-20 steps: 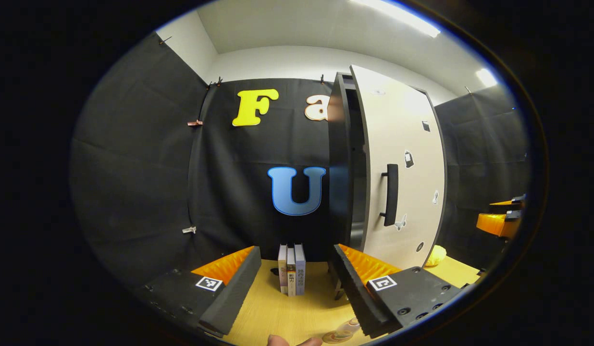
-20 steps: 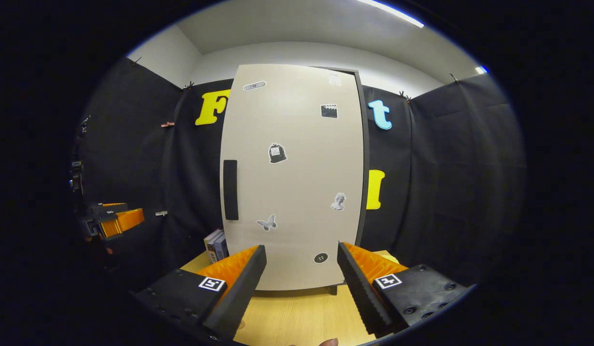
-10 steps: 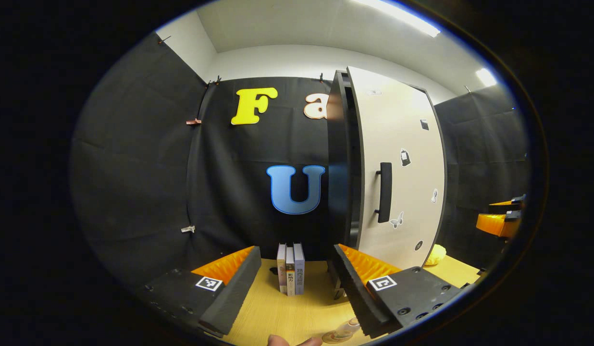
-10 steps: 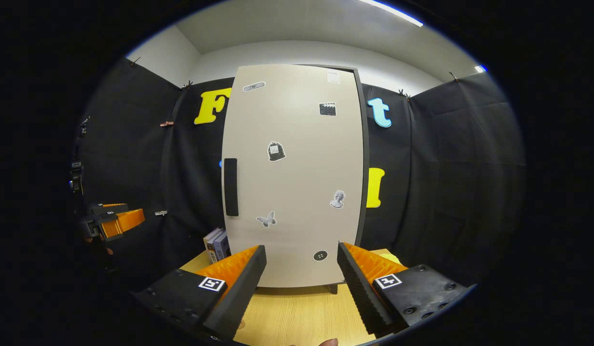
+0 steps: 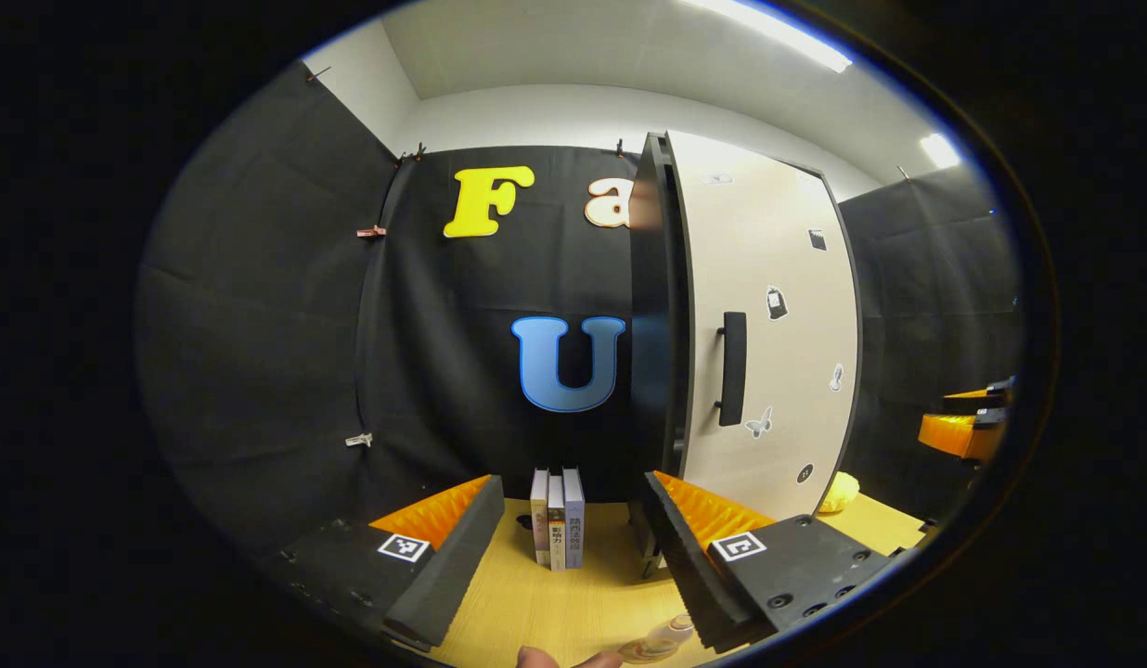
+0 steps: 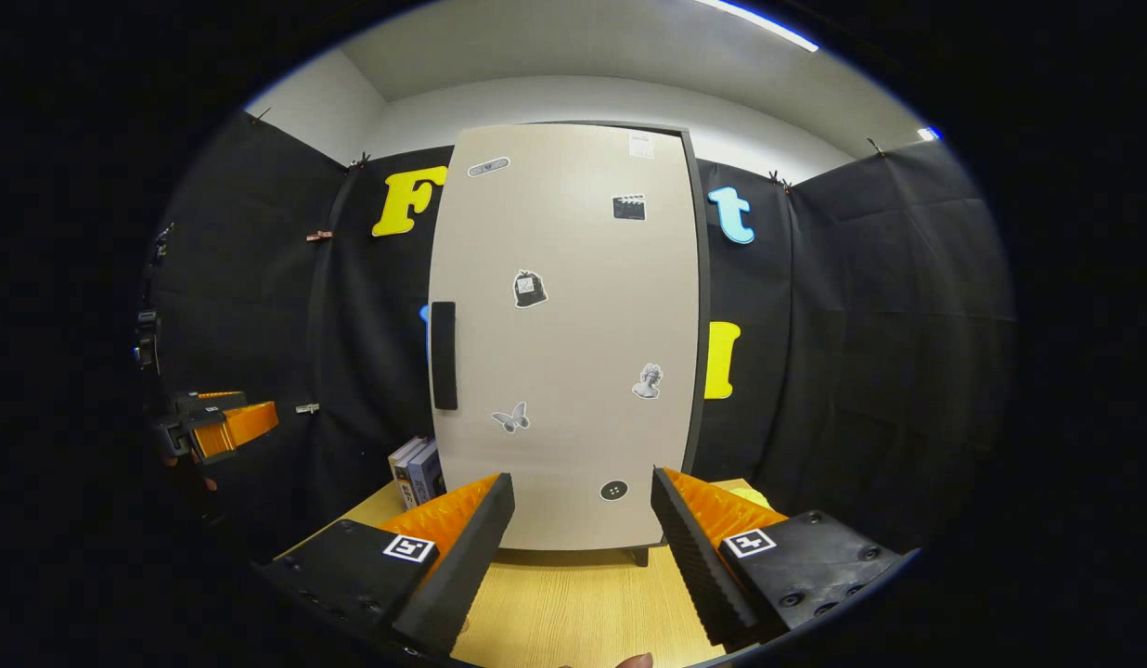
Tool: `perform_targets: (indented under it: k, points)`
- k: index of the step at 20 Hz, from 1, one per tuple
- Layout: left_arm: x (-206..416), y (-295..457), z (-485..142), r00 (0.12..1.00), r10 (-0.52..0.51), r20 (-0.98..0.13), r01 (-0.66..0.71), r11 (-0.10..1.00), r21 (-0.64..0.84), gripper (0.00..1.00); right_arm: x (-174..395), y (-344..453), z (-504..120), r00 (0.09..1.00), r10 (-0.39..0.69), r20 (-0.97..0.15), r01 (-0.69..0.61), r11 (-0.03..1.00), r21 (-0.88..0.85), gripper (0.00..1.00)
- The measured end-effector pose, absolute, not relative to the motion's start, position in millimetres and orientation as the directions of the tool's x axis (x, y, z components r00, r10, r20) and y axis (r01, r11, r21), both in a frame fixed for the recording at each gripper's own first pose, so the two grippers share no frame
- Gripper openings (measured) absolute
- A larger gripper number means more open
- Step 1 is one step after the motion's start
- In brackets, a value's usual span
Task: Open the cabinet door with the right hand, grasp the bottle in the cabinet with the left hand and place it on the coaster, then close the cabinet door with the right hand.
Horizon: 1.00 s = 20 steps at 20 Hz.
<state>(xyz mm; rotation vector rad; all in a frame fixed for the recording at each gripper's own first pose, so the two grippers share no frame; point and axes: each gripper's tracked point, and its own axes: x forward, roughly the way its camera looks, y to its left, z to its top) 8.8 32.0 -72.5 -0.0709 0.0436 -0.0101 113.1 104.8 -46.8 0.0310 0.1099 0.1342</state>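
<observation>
The cabinet door (image 6: 564,334), pale with 1 dark handle (image 6: 443,355) and small stickers, stands nearly shut on the wooden surface (image 6: 573,608). The bottle (image 5: 660,640) lies low beside the left gripper (image 5: 573,547). Both the left and right gripper (image 6: 583,547) fingers gape wide, holding nothing. 3 books (image 5: 556,518) stand upright against black cloth walls.
</observation>
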Motion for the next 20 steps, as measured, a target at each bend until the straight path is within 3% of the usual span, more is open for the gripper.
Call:
perform_targets:
  k: [20]
  points:
    - [18.0,29.1,-76.3,0.999,-0.012,-0.048,0.009,0.998,-0.06,0.95,119.0,105.8,-50.5,0.983,0.133,-0.126,-0.129,0.991,0.04,0.97]
